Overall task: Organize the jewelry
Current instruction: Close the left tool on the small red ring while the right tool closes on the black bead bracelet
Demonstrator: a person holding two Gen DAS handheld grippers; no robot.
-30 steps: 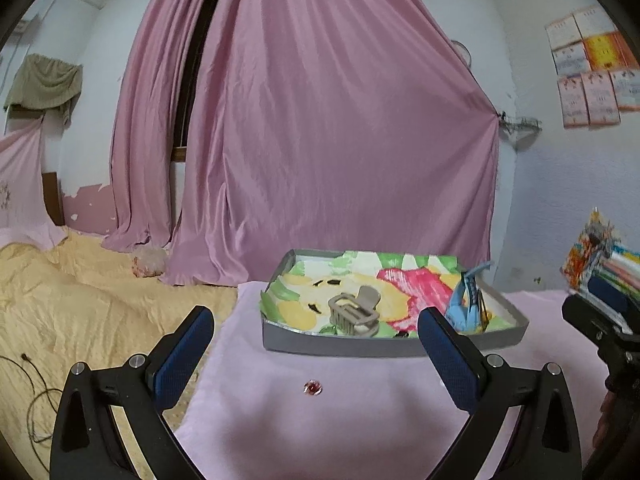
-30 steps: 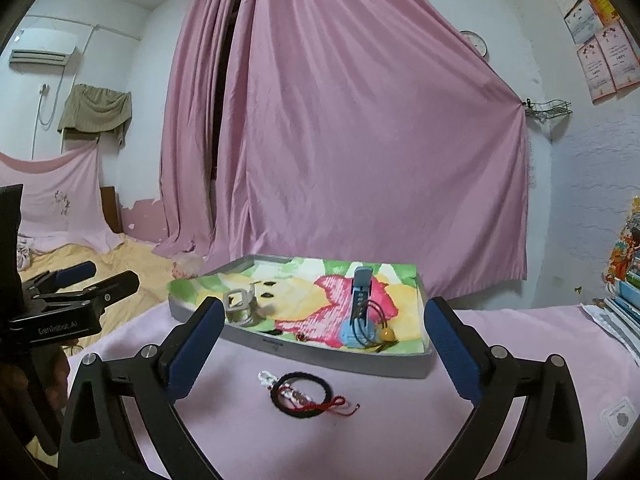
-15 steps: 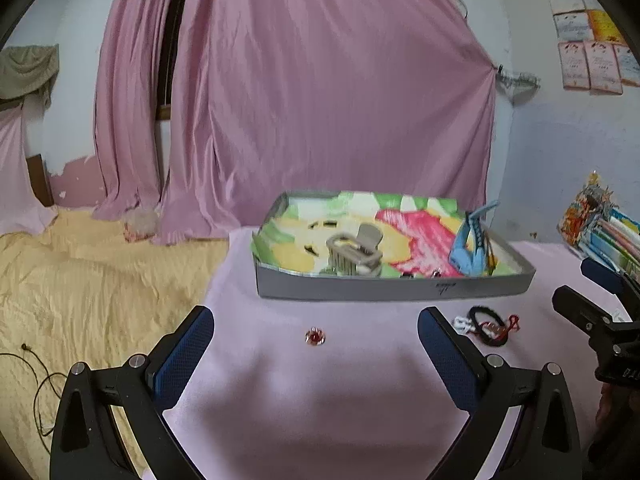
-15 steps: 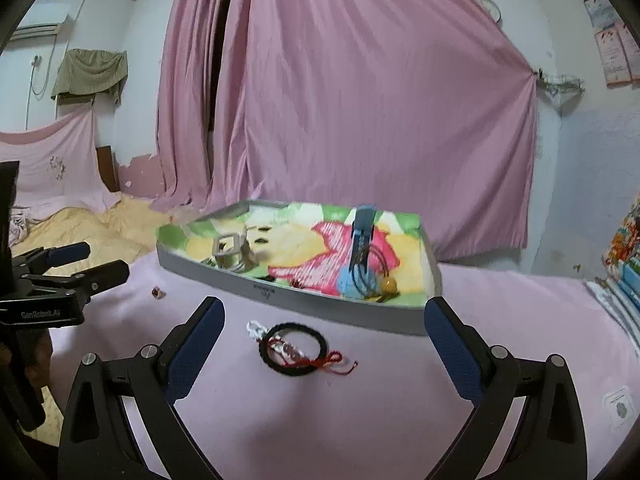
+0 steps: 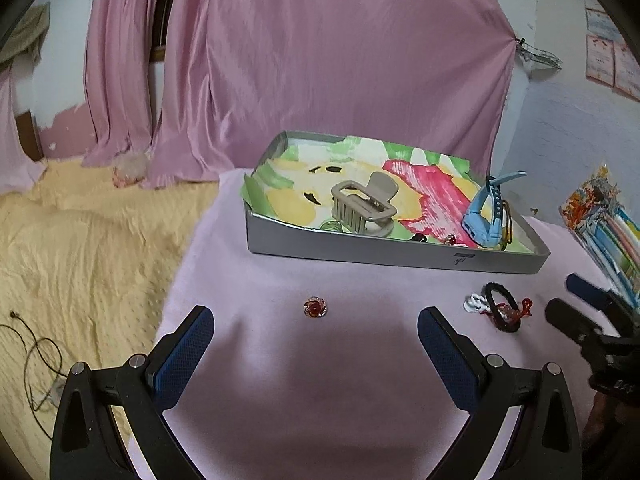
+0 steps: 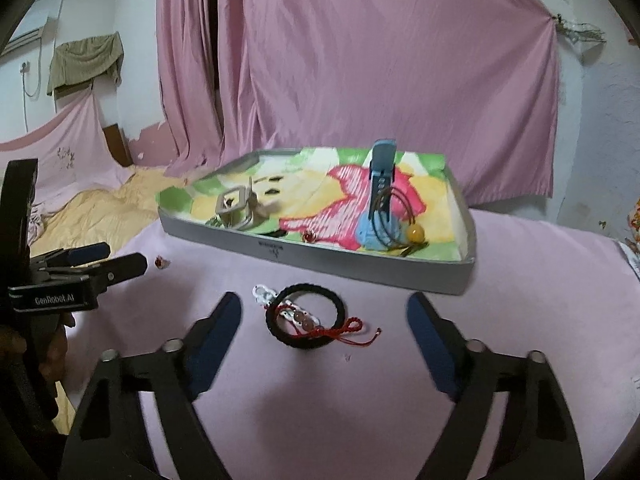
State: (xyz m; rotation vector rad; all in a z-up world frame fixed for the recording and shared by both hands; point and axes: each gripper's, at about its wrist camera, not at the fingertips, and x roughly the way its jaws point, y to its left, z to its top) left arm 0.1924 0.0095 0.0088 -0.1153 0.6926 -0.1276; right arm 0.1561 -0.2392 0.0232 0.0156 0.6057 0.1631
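Pink cloth (image 5: 320, 360) covered the work surface, with pink curtains (image 5: 320, 60) hung behind it and a yellow bedspread (image 5: 80, 240) to one side.

Left gripper (image 5: 316, 326): black frame, blue-padded fingers (image 5: 182, 356) spread wide, holding nothing, poised low over the cloth. Just ahead of the gap lay a small red flower-shaped ornament (image 5: 315, 307), apart from both pads.

Right gripper (image 6: 324, 314): likewise spread wide and empty. Between and just ahead of its fingertips lay a black braided cord bracelet (image 6: 306, 322) flat on the cloth, with beads, a red knotted tassel (image 6: 340, 330) trailing to the right, and a white clasp (image 6: 262, 294) at its left edge. No pad touched it.

Grey shallow rectangular tray (image 5: 360, 246), lined with a green, yellow and pink printed sheet (image 5: 424, 192), stood farther back on the cloth. Contents: one beige plastic claw hair clip (image 5: 364, 206), toward the left; one light blue strap-like item (image 6: 380, 196), propped upright toward the right; dark thin hair loops (image 6: 394, 216) leaning on it; one amber bead (image 6: 415, 234) beside them; one small red ornament (image 6: 309, 235) by the near wall.

Coloured books or packets (image 5: 604, 220) were stacked at the cloth's right edge.
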